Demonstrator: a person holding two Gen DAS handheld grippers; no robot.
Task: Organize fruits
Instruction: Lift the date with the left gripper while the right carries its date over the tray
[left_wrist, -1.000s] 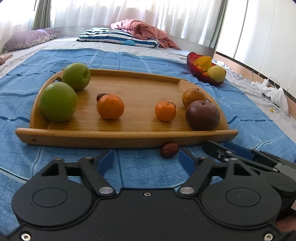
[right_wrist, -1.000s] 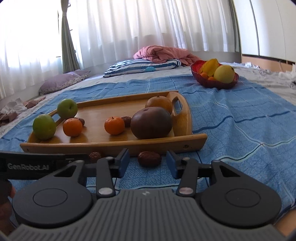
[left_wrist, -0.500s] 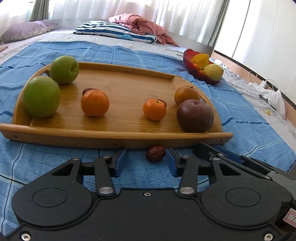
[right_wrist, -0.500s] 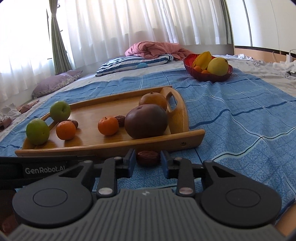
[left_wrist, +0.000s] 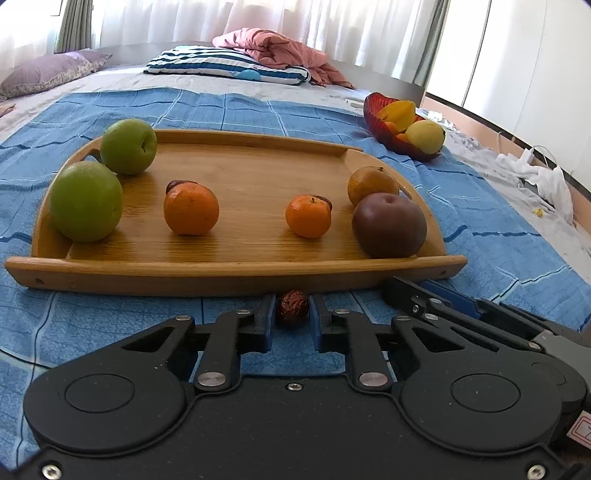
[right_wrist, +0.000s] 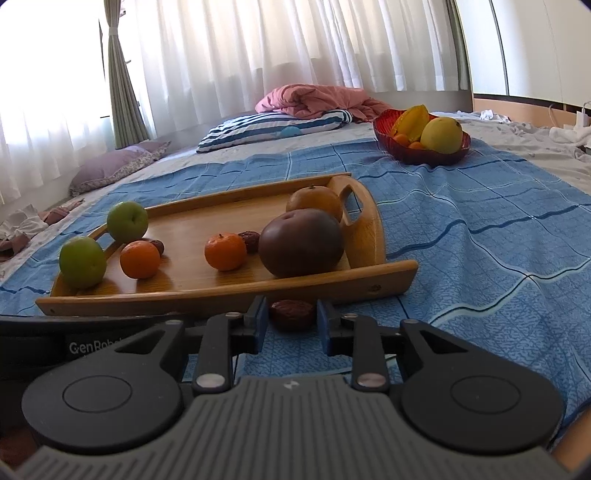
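Setting: a wooden tray (left_wrist: 236, 273) lies on a blue blanket (left_wrist: 498, 229) spread over a bed.
Left fingers: the left gripper (left_wrist: 293, 314) is clenched on a red date (left_wrist: 293, 306), pads pressing both its sides.
Right fingers: the right gripper (right_wrist: 291, 319) is clenched on a second date (right_wrist: 292, 313), the blue pads (right_wrist: 260, 319) against its ends.
Where the dates are: each sits on the blanket just in front of the tray's near rail, not on the tray; whether either is lifted clear of the cloth cannot be told.
On the tray: two green apples (left_wrist: 85, 201) at the left end, an orange (left_wrist: 191, 208) and a mandarin (left_wrist: 308, 216) in the middle, a dark round fruit (left_wrist: 388, 225) with a brown one (left_wrist: 372, 184) behind it at the right end.
More dates: the right wrist view shows one (right_wrist: 249, 240) just behind the mandarin and another (right_wrist: 157, 245) beside the orange.
Bowl: a red bowl (right_wrist: 424, 157) with yellow fruit stands well apart, farther up the bed.
Handling: a dried date is likely very light, wrinkled and slightly yielding; a firm squeeze could dent it, and tacky skin may cling to a pad on release.
Where to hold: across the middle, as the left does, looks steadier; the right's end-to-end hold could let the fruit pivot or pop out.
Step judged: both dates look ready to be lifted over the rail and set by the tray's other dates.
Risk: the rail is close ahead, so a low carry could knock a date loose.
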